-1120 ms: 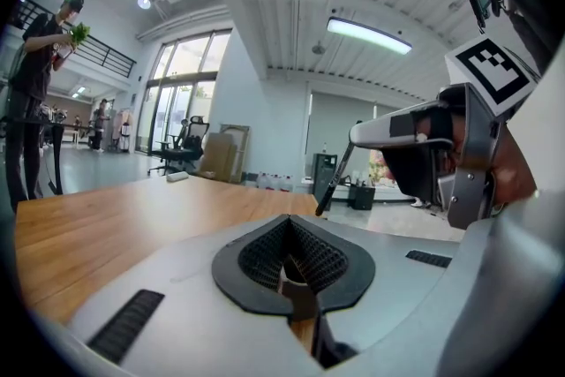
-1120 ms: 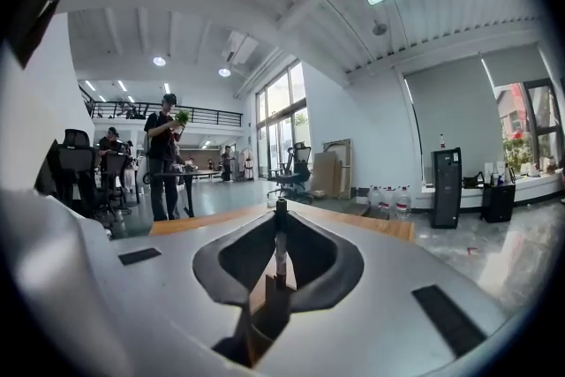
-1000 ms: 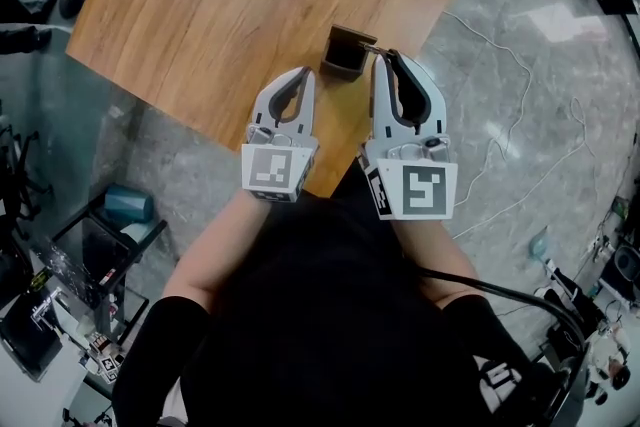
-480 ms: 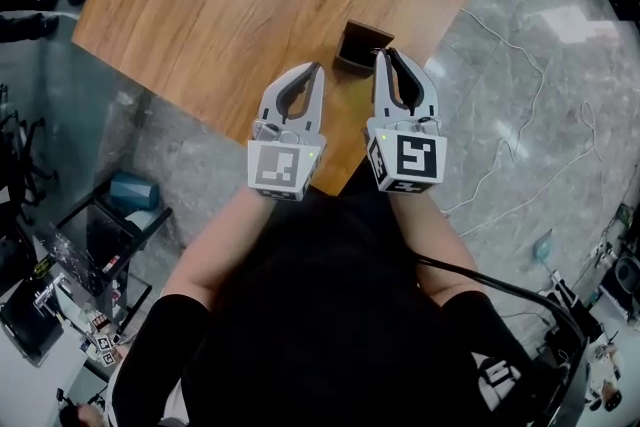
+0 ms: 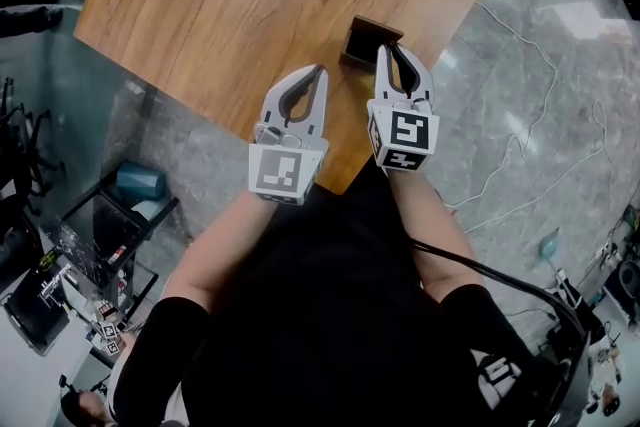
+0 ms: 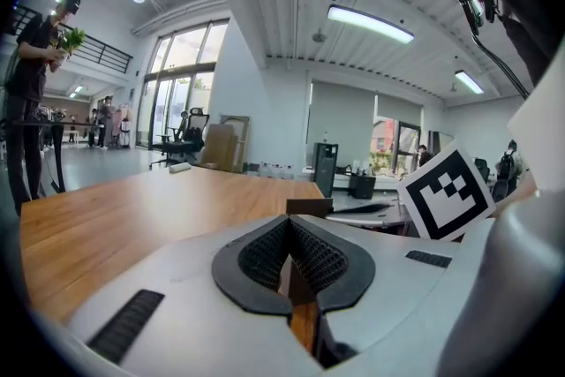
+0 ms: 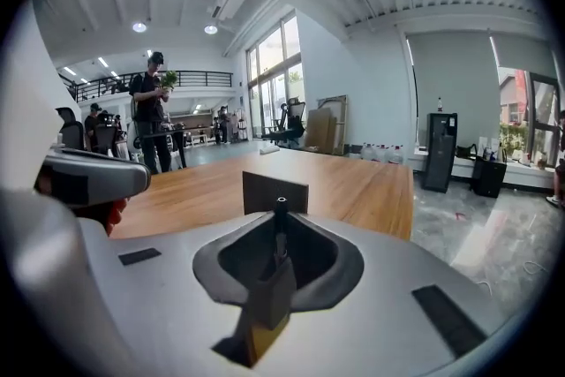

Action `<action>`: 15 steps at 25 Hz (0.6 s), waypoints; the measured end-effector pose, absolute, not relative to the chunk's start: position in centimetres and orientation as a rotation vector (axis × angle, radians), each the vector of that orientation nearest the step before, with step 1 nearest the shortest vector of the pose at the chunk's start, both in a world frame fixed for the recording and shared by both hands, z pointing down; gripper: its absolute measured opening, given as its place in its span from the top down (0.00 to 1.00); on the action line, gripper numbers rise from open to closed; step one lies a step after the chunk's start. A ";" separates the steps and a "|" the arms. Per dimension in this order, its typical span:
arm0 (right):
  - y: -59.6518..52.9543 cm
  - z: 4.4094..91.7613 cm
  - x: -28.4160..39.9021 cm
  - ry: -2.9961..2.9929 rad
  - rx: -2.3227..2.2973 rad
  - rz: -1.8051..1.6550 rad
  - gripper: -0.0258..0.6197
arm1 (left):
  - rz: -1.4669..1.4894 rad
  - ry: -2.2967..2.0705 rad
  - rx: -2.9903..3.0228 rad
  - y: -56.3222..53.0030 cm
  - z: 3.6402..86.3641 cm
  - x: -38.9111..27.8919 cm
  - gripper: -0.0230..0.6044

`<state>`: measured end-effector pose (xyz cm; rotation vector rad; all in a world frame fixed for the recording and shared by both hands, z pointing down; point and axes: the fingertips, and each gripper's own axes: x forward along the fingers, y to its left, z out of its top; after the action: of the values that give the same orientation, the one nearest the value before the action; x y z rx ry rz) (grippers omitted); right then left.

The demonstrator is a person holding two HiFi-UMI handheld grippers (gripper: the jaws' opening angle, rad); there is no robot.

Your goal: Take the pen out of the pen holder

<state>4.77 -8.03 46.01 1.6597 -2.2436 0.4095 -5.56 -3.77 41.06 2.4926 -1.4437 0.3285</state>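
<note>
the pen [image 7: 280, 229] is pinched upright between the closed tips of the right gripper [image 5: 386, 51], at the near rim of the pen holder [image 5: 362, 33], close to the right edge of the table [image 5: 250, 5]. the left gripper [image 5: 319, 71] is held just beside it, jaws pressed together on nothing. broad bare wood is seen beyond the holder.

Grey right claw [image 7: 281, 211] with black pads [image 7: 234, 260] grips a black pen [image 7: 279, 243]; just ahead, a dark brown pen holder [image 7: 258, 192] on the woodgrain desk [image 7: 353, 181].

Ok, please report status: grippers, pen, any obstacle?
Left gripper shut, empty. Right gripper shut on pen, at pen holder; whether pen is fully out, unclear. No obstacle seen.
</note>
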 end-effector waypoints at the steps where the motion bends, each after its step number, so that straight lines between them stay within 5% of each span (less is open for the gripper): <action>1: -8.0 46.4 4.8 -2.239 1.659 0.415 0.90 | 0.332 -1.442 2.490 -3.8 41.2 -5.6 0.95; 15: -8.2 45.5 6.0 -2.228 1.733 0.400 0.90 | 0.331 -1.422 2.499 -3.8 41.3 -5.7 0.95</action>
<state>6.04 -8.16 45.51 1.7326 -2.2280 0.3996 -5.68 -3.82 41.31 2.4989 -1.4223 0.3314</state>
